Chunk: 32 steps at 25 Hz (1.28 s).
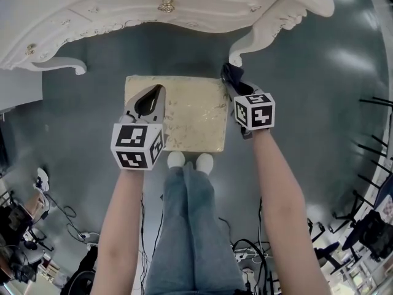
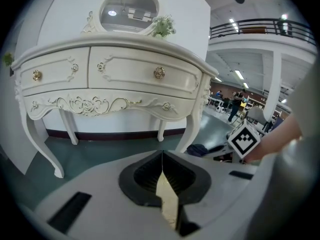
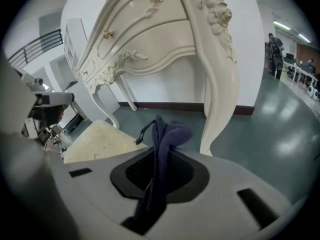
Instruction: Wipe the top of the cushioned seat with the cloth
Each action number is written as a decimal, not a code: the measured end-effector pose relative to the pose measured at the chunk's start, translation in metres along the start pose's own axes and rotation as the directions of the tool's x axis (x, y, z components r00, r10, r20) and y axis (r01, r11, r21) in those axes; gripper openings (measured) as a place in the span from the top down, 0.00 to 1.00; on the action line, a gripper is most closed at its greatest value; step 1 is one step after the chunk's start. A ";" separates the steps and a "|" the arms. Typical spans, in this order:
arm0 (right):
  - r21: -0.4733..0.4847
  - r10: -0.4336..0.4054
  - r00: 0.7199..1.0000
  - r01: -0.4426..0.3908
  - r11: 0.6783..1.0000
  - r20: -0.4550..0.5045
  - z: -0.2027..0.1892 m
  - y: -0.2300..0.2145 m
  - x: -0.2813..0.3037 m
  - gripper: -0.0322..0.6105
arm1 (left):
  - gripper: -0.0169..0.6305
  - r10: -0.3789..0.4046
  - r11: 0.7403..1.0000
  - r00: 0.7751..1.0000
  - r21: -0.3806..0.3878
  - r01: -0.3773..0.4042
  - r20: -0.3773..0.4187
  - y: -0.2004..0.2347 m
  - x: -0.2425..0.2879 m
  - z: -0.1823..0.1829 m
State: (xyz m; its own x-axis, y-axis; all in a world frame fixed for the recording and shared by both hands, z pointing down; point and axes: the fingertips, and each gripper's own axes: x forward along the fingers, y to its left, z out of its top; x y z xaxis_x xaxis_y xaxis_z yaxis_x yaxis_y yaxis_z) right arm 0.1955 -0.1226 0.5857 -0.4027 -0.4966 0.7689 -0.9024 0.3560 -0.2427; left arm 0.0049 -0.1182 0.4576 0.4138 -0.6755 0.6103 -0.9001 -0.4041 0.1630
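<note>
Right now the cloth (image 3: 162, 134), a dark navy rag of soft, limp fabric, sits pinched between the closed jaws of the right gripper (image 1: 237, 88), bunched in a fold above the tips and trailing down behind them. We hold it just off the far right corner of the cushioned seat (image 1: 190, 112); we cannot tell whether it touches the upholstery.

The seat is a low rectangular stool top in cream fabric with a faint gold sheen and a mottled, slightly creased surface. Over its left part we hold the left gripper (image 2: 162, 156), whose jaws are pressed together at the tips with nothing between them; a sliver of the cream seat shows through the gap lower down. Both grippers have pale grey plastic bodies with dark ribbed pads.

At the seat's near edge stand our white shoes (image 1: 190, 161), below blue jeans (image 1: 190, 226). Beyond the seat stands a white dressing table (image 1: 166, 5) with a curved front, carved scrollwork, gold knobs and slim bowed legs; one leg (image 3: 220, 84) comes down close beside the cloth. A round mirror (image 2: 129, 11) rises from its top.

All of this stands on a smooth grey-green floor (image 1: 319, 72) that catches glossy reflections. Cables (image 1: 67, 220) lie loose on it to our left. Farther off, the room opens into a large hall with a railed balcony (image 2: 260, 26) and strip lights.
</note>
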 end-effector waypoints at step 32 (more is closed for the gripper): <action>-0.317 0.131 0.985 -0.161 0.935 -0.113 -0.033 0.052 -0.013 0.89 | 0.97 -0.002 1.000 1.000 -0.017 0.002 0.000 -0.003 -0.024 -0.019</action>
State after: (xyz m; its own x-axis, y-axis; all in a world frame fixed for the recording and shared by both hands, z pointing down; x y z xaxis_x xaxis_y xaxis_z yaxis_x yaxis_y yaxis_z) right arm 0.1585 -0.0710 0.5827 -0.4975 -0.3530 0.7924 -0.7300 0.6638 -0.1626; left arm -0.0054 -0.0892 0.4572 0.4157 -0.6747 0.6099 -0.9013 -0.3951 0.1773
